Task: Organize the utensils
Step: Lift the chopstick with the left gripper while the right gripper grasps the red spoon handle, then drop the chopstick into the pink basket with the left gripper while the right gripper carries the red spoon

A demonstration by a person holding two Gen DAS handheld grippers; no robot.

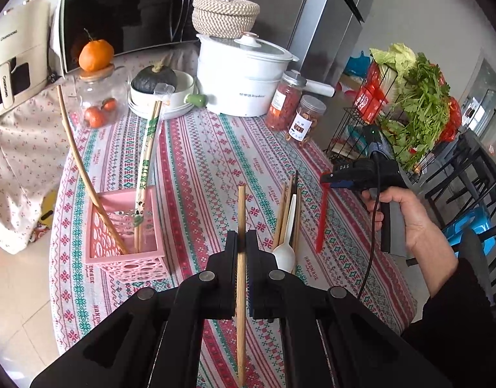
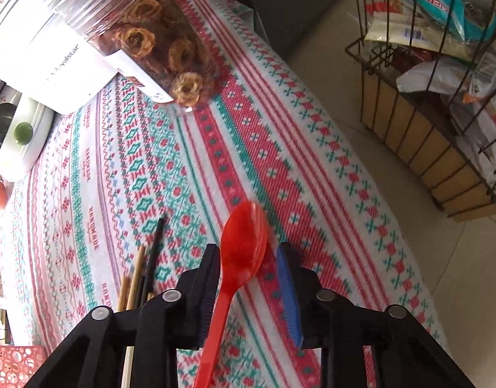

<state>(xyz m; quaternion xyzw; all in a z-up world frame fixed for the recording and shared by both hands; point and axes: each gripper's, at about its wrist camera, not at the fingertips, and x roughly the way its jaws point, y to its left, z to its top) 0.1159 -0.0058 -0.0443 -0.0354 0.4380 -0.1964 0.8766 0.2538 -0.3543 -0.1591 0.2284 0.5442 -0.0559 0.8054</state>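
One item per transfer: keep the left gripper [image 1: 241, 242] clenched on the single wooden chopstick [image 1: 241, 213], gripped mid-length and pointing forward. Swing left toward the pink basket [image 1: 125, 265], just beside on the tablecloth [image 1: 209, 161]. Tilt tip-down and lower beside the wrapped chopsticks [image 1: 144, 168] and bamboo stick [image 1: 83, 168] standing inside; release only once inside. Avoid the loose chopsticks [image 1: 288, 207] and white spoon [image 1: 285, 252] lying close right. Further right, note the right gripper [image 2: 248, 249] spread wider than the red spoon [image 2: 244, 242], touching one finger only; close before lifting
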